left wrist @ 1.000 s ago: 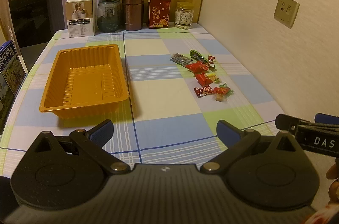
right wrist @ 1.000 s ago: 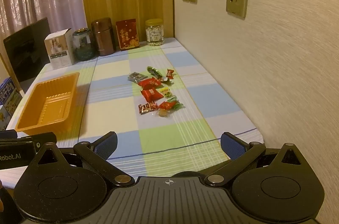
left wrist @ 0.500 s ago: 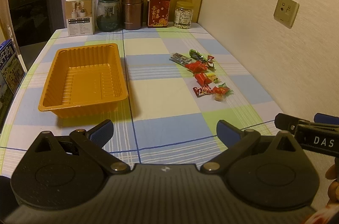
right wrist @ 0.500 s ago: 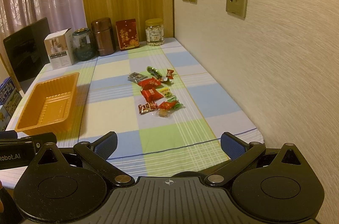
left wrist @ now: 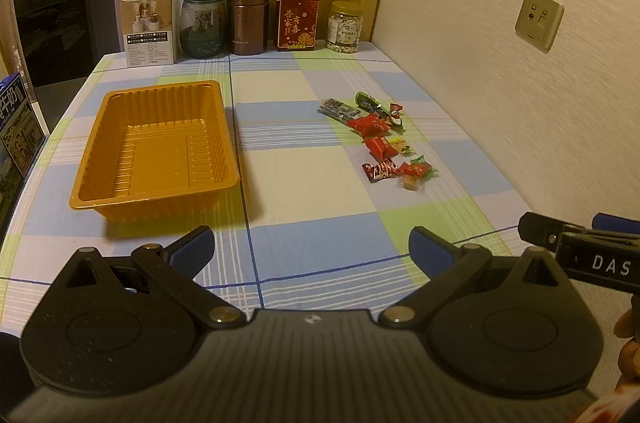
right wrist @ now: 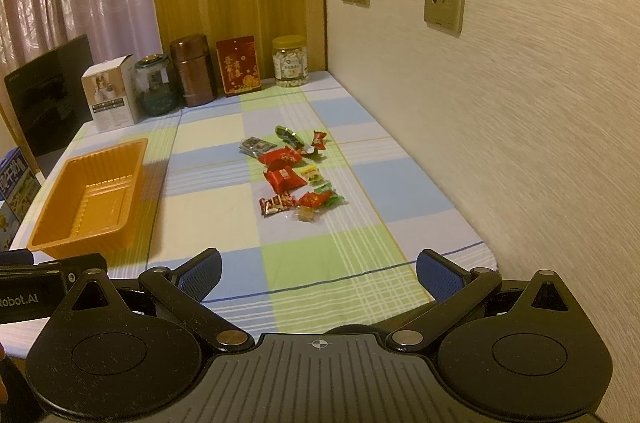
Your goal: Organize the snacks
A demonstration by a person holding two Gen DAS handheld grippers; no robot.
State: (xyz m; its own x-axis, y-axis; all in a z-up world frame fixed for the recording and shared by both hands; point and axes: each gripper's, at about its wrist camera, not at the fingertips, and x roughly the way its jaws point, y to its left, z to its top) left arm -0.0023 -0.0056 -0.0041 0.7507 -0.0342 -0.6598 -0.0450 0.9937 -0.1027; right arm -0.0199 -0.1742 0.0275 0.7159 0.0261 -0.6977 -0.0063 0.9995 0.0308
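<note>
An empty orange plastic tray (left wrist: 156,147) (right wrist: 90,197) lies on the left of the checked tablecloth. Several small wrapped snacks (left wrist: 378,139) (right wrist: 294,175), mostly red with some green and yellow, are scattered in a loose line near the wall on the right. My left gripper (left wrist: 312,249) hangs open over the near table edge, well short of the tray and the snacks, with nothing between its blue pads. My right gripper (right wrist: 320,273) is also open and empty, over the near edge, with the snacks ahead of it. Each gripper shows at the edge of the other's view.
Along the back stand a white box (left wrist: 150,27), a glass jar (left wrist: 202,27), a brown canister (left wrist: 248,19), a red packet (left wrist: 298,23) and a jar of nuts (left wrist: 345,27). A dark screen (left wrist: 60,31) and cartons sit left. The wall (right wrist: 520,103) runs along the right.
Both grippers have stayed almost still and open; the left wrist view has shifted very slightly. Nothing on the table has moved.
</note>
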